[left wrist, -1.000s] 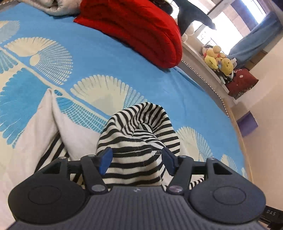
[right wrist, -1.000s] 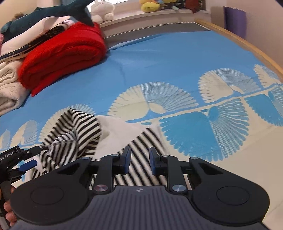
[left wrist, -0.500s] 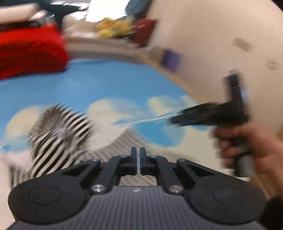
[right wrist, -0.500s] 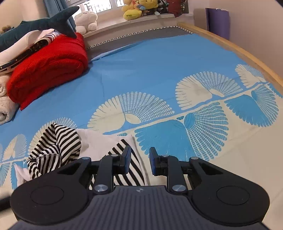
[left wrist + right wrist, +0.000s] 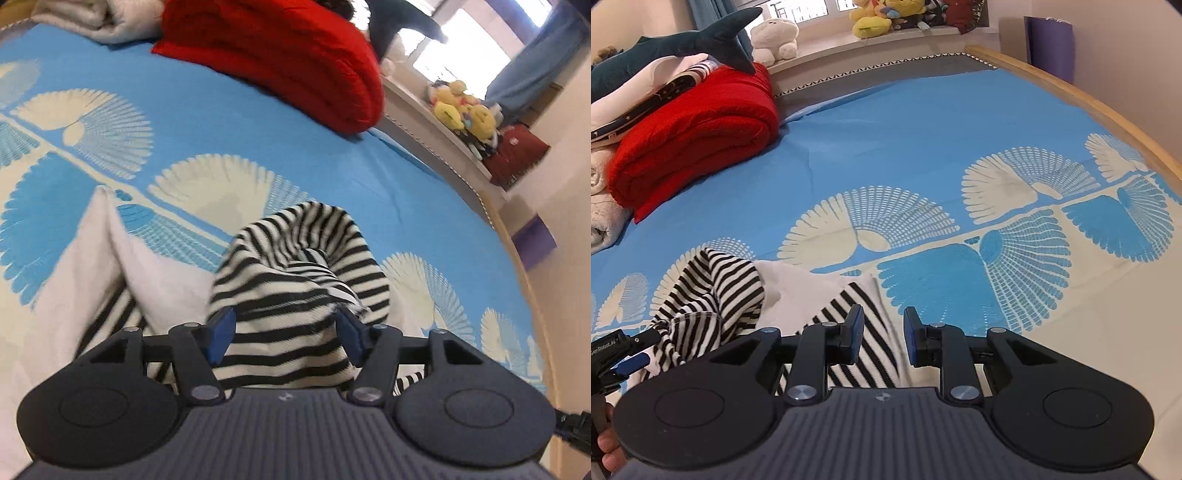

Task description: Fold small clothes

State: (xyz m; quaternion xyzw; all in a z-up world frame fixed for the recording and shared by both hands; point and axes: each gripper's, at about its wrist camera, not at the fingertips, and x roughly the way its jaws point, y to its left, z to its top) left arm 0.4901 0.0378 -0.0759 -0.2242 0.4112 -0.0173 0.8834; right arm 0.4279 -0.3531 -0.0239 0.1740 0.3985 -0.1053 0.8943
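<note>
1. On the left side of the bed (image 5: 923, 122), against its far edge, sits a pile: a rolled red blanket (image 5: 694, 140) with a toy shark (image 5: 676, 48) on top. It is well apart from the work.

2. The left gripper (image 5: 286, 332) points down at the striped top (image 5: 299, 291). Its jaws are opening. A puffed-up bunch of the striped cloth sits between the blue pads (image 5: 221, 334), but I cannot tell if they press on it.

3. The striped top lies near the front edge of the bed, on the blue cover with the pale fan shapes. Part of it is bunched up high on the left. A white part (image 5: 801, 291) lies flat in the middle. A flat striped part (image 5: 864, 332) runs toward the right.

4. The right gripper (image 5: 882, 338) hangs over that flat striped part. Its jaws are a little way open. The cloth shows in the gap, but it seems to lie below them, so I think this one holds nothing.

5. The top looks soft, thin and light. It will flop and sag when lifted, and it will not break. I think it is best to pinch it at an edge or a corner, one gripper at each end, so it hangs flat. Grabbing the lump in the middle would only make more wrinkles.
</note>
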